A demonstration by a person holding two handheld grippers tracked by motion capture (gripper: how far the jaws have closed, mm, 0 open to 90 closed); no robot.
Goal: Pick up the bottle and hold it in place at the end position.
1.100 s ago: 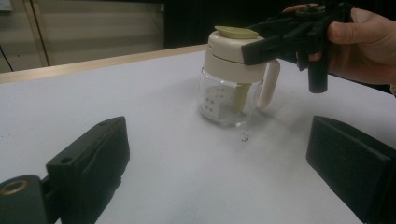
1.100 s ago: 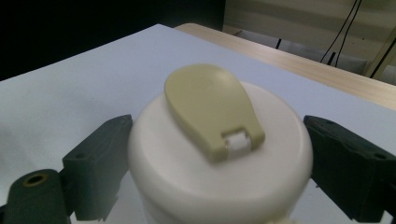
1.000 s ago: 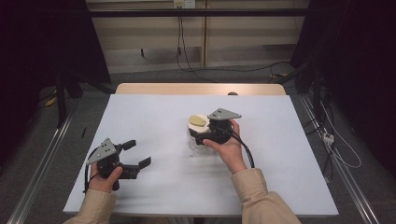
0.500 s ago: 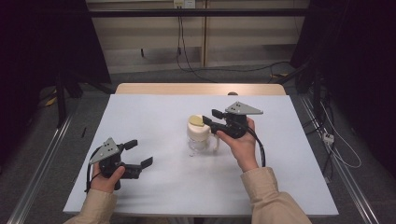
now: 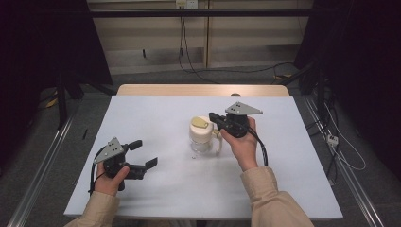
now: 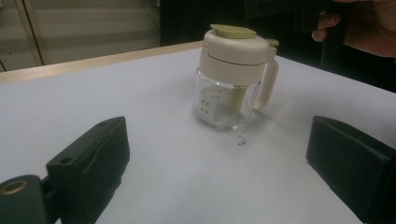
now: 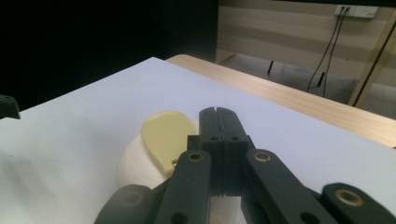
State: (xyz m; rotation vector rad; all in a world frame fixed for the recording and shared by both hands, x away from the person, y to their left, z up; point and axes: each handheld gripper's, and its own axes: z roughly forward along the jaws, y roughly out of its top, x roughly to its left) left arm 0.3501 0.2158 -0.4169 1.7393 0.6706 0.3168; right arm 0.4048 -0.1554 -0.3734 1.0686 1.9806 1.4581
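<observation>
A small clear glass jar with cream plastic lid and handle (image 5: 202, 136) looks light, rigid, breakable; right tool (image 5: 215, 117), closed empty, hovers at its 2 o'clock; left tool (image 5: 143, 153) gapes empty.

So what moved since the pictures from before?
The right gripper drew back from the jar toward the right and a little up; its jaws, shut, now sit above the jar's yellow lid tab. The jar stayed standing on the white table. The left gripper stayed near the front left, jaws open.
</observation>
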